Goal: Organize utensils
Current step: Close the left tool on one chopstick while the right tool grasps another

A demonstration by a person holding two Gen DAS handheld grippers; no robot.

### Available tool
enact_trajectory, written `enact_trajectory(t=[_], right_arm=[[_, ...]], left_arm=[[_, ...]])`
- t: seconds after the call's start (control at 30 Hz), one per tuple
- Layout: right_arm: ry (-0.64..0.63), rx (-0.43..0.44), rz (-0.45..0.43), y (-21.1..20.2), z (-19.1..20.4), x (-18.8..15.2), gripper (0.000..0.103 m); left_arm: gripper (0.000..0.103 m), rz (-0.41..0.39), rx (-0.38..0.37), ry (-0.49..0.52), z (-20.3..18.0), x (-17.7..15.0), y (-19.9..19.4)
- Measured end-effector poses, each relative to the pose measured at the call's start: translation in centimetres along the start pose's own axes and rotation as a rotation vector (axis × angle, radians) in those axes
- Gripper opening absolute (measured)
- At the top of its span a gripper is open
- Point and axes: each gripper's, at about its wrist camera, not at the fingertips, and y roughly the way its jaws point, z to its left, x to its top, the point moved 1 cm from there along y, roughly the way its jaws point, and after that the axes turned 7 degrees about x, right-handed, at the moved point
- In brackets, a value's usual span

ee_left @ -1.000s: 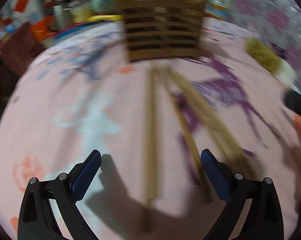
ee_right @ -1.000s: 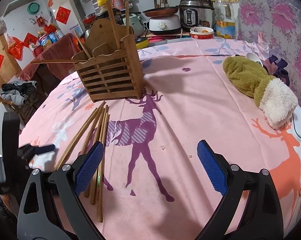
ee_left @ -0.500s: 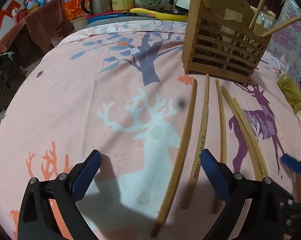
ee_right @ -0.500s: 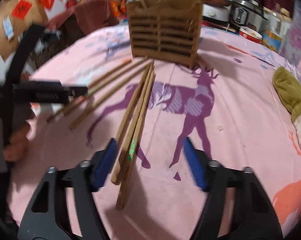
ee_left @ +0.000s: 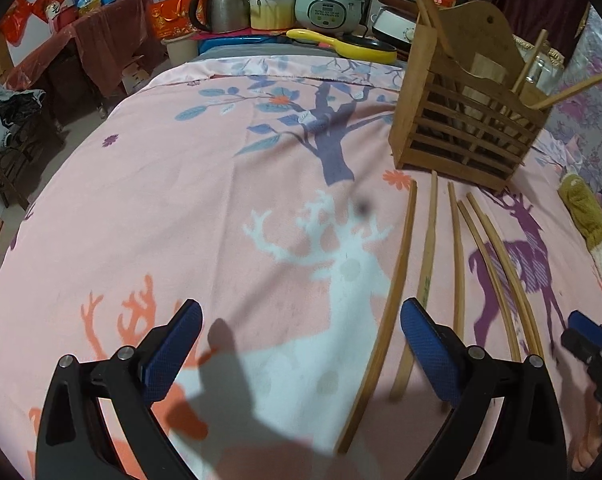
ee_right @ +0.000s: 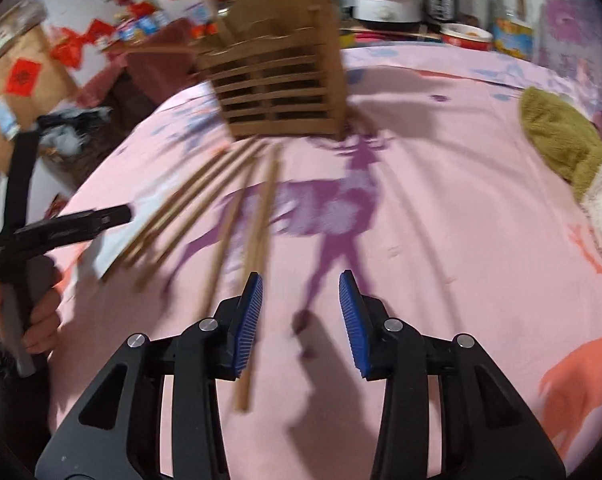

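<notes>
The chopsticks [ee_right: 261, 216], fanned left of centre, looked light, stiff and smooth, best pinched mid-shaft. The right gripper [ee_right: 301, 312], jaws narrowing, held nothing, one stick just outside its left pad; the left gripper [ee_left: 301, 344] gaped wide and empty.

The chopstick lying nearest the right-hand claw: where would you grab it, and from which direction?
Probably at its near end, coming down from above. The chopstick lies flat on the tablecloth, so only its two long sides offer grip. The right gripper, jaws closing with nothing between them, sits just right of it and would need shifting left to straddle it.
</notes>
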Motion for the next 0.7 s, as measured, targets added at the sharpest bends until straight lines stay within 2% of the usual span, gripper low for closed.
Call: enact_trajectory(t=[0.17,0.3,0.47,0.5,0.53,0.6,0.7], right_arm=[[-0.041,-0.001,0.05,-0.1,0.9,-2.1,0.041],[-0.087,0.018,0.054,-0.8,1.4,-3.5,0.043],[-0.165,-0.022,0.07,-0.4,2.5,-4.0,0.043],[-0.169,-0.026,0.07,-0.4,2.4,-3.9,0.04],[-0.168,-0.036,0.068,-0.5,2.3,-3.9,0.039],[-0.142,-0.117,0.05,-0.6,1.3,-3.6,0.039],[-0.077,-0.11,0.035,-1.1,-0.2,-3.1,0.039]], left_arm=[[0.098,-0.003,-0.015,0.007,0.9,-1.9,-1.4],[0.098,0.004,-0.043,0.04,1.5,-3.7,-2.1],[0.098,0.013,-0.09,0.037,2.5,-4.8,-2.5],[0.098,0.016,-0.099,0.041,2.5,-4.9,-2.5],[0.098,0.018,-0.102,0.047,2.4,-5.0,-2.5],[0.098,0.019,-0.103,0.074,1.9,-5.2,-2.5],[0.097,0.004,-0.075,0.146,0.4,-5.5,-2.6]])
